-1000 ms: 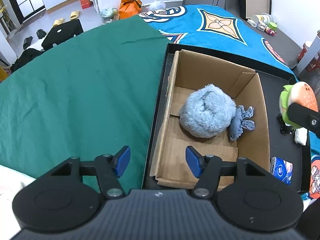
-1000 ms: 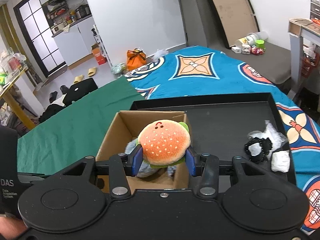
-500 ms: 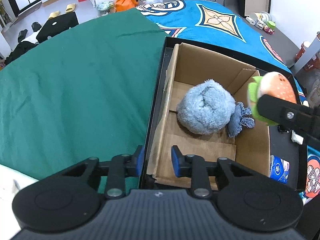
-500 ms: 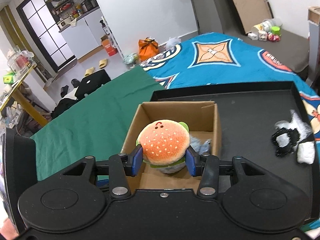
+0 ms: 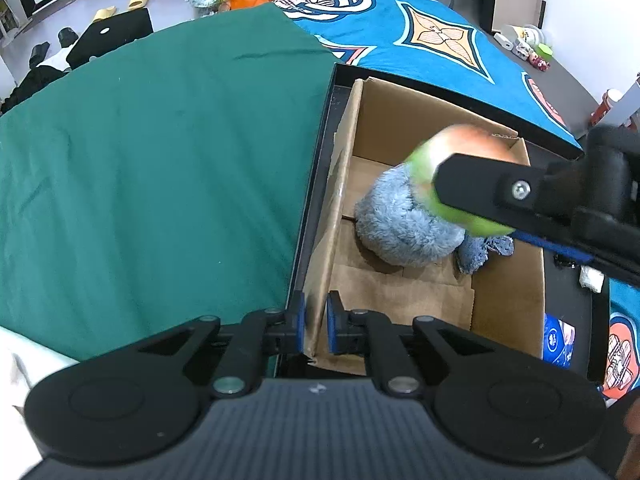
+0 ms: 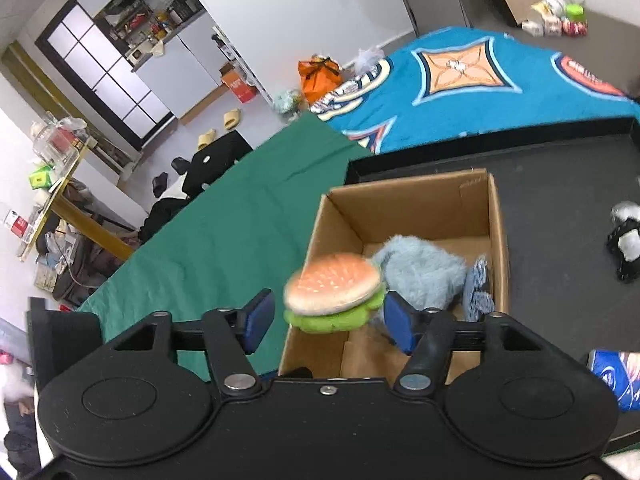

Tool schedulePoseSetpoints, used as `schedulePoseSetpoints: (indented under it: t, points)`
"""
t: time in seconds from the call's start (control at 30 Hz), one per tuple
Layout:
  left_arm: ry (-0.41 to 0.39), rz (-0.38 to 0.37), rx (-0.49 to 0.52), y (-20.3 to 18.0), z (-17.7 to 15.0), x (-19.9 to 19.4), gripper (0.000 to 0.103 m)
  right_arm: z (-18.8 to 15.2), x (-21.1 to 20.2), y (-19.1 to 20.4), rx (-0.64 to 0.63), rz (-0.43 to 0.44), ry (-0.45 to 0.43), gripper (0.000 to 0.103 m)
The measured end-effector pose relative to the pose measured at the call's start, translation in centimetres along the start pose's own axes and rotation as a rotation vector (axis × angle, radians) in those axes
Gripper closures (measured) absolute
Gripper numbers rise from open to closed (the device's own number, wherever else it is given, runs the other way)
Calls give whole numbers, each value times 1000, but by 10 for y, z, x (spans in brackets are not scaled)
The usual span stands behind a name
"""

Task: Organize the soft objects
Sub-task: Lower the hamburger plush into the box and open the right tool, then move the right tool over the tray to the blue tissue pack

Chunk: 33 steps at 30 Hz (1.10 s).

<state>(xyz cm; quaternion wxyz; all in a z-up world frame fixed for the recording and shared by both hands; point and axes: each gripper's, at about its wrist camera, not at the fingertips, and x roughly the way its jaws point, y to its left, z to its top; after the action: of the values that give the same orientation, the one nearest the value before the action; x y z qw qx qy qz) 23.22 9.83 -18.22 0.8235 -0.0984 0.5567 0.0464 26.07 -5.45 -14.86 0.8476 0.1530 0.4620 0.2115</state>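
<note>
A cardboard box [image 5: 512, 304] [image 6: 436, 204] stands in a black tray [image 5: 332, 92]. A fuzzy blue plush [image 5: 400, 228] [image 6: 424, 272] and a blue knitted piece [image 5: 476, 252] lie inside. My left gripper [image 5: 315, 328] is shut on the box's near left wall. My right gripper [image 6: 328, 320] is open above the box. A blurred plush hamburger [image 6: 334, 292] [image 5: 460, 148] sits between its spread fingers, touching neither pad.
The tray rests on a green cloth [image 5: 140, 168] and a blue patterned blanket [image 5: 440, 40]. A black-and-white soft object [image 6: 626, 240] lies on the tray floor right of the box. A blue packet [image 5: 558, 340] lies near the box's right corner.
My left gripper closed onto the box wall. My right gripper carried the hamburger over the box, tilted, and opened; the hamburger is loose between the fingers.
</note>
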Motion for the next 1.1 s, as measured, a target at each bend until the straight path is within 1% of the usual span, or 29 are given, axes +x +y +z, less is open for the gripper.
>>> schedulePoseSetpoints:
  t: [0.17,0.47,0.57,0.63,0.8,0.87,0.97,1.03,1.1]
  points:
    - [6,-2,-2,0,1,1,93,-4,-3,-10,14,-16,15,41]
    - [17,13,13,-3,1,1,93,-7,-23,-27,-4,-26,0,42]
    - [23,29,24,-6,1,1,92,-9,-32,-34,-13,-44,-13,42]
    - [14,42,40,-9,0,-1,89,-11,-37,-39,-18,-55,-19,42]
    - [5,72,48,-12,-1,-4,88,-13,-46,-51,-20,-76,-33,42]
    - [5,78,51,-13,-2,-6,86,-13,-51,-57,-23,-85,-44,42]
    - [-7,88,68,-17,-4,-9,76,-15,-57,-68,-12,-97,-58,40]
    - [-17,99,83,-20,-5,-11,65,-16,-59,-75,-2,-107,-65,39]
    - [-27,113,93,-22,-6,-14,61,-19,-60,-83,10,-120,-66,38]
